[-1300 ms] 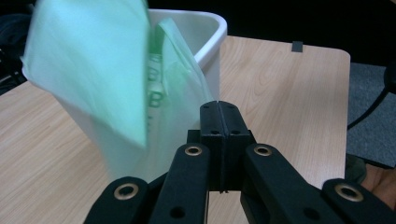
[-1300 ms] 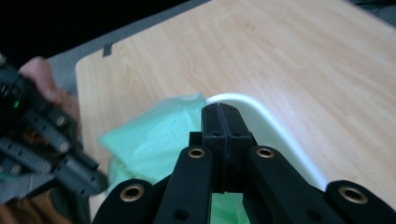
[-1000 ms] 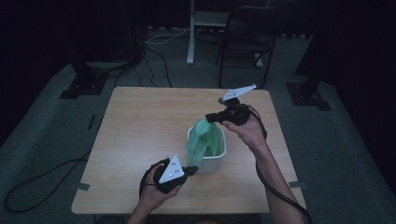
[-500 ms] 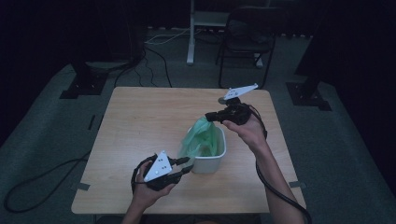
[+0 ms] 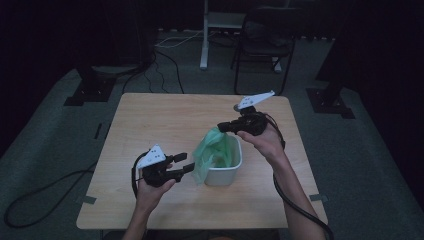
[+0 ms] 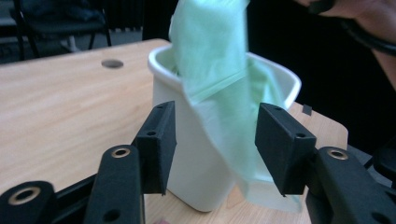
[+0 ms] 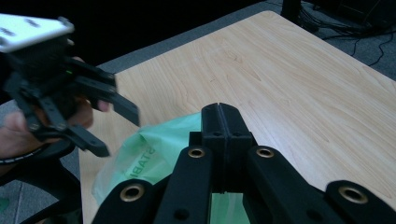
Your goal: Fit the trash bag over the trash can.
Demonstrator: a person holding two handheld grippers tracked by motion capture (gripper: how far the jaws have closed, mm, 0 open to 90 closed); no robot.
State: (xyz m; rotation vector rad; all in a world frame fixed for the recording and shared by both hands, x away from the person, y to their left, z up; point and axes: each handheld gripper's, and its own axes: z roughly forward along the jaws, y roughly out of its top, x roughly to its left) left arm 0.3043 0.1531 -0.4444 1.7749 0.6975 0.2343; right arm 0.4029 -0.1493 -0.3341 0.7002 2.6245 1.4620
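A dim room with grey carpet (image 5: 60, 130), a light wooden table (image 5: 165, 120), and a dark chair (image 5: 262, 45) behind.

Bag (image 7: 154, 161) lettering — cut off (partly)

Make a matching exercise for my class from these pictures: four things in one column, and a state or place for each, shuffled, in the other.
1. left gripper
2. right gripper
3. green bag
4. white bin

a. standing on the wooden table
b. jaws apart, nothing between them
c. draped over the rim, hanging outside
d. jaws shut on green plastic

Pairs: 1-b, 2-d, 3-c, 4-a
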